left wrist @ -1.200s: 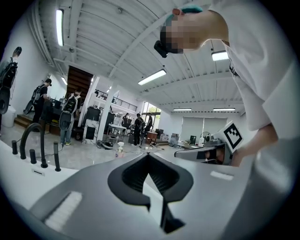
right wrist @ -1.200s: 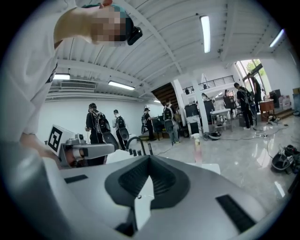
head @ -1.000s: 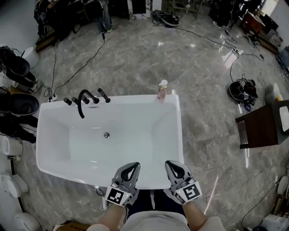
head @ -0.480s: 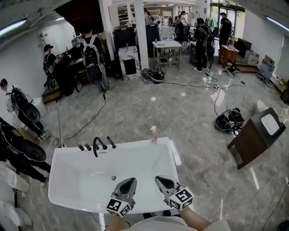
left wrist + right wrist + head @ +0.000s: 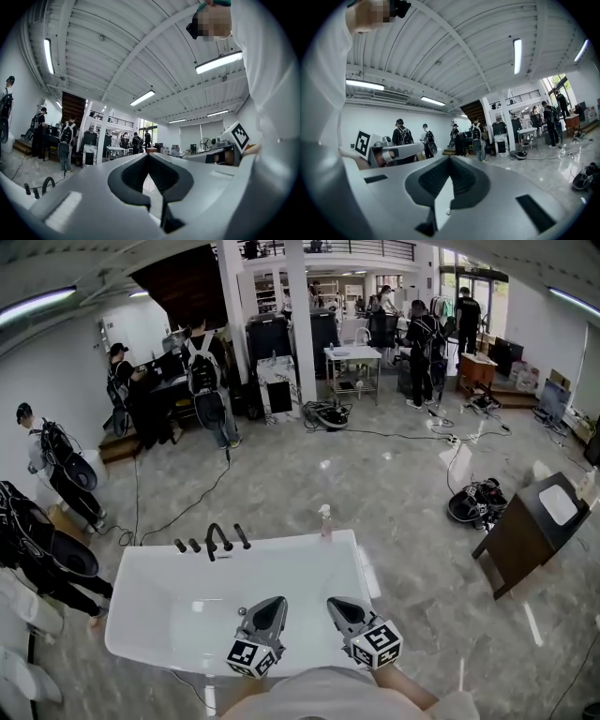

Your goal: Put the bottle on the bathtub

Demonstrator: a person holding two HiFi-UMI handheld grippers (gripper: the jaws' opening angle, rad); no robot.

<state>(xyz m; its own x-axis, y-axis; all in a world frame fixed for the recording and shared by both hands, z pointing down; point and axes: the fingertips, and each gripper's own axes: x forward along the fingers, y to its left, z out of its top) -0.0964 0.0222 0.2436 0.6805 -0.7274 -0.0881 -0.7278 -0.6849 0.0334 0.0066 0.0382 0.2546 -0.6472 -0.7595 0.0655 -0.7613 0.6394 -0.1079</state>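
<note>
A small pink bottle (image 5: pixel 324 519) with a white cap stands upright on the far rim of the white bathtub (image 5: pixel 364 570), near its right corner. Both grippers hover close to my body over the tub's near rim, far from the bottle. My left gripper (image 5: pixel 273 604) is shut with nothing in it; its jaws meet at the tip in the left gripper view (image 5: pixel 149 155). My right gripper (image 5: pixel 336 604) is shut and empty too, and its tips touch in the right gripper view (image 5: pixel 450 158). Neither gripper view shows the bottle.
A black faucet (image 5: pixel 217 538) with handles sits on the tub's far rim at the left. A dark cabinet with a sink (image 5: pixel 530 532) stands to the right. Cables and a black device (image 5: pixel 473 502) lie on the marble floor. People (image 5: pixel 58 463) stand at the left and back.
The head view has tilted up, so more of the room shows and the tub sits lower in the picture. The bottle stays on the rim. Both grippers remain shut near my body.
</note>
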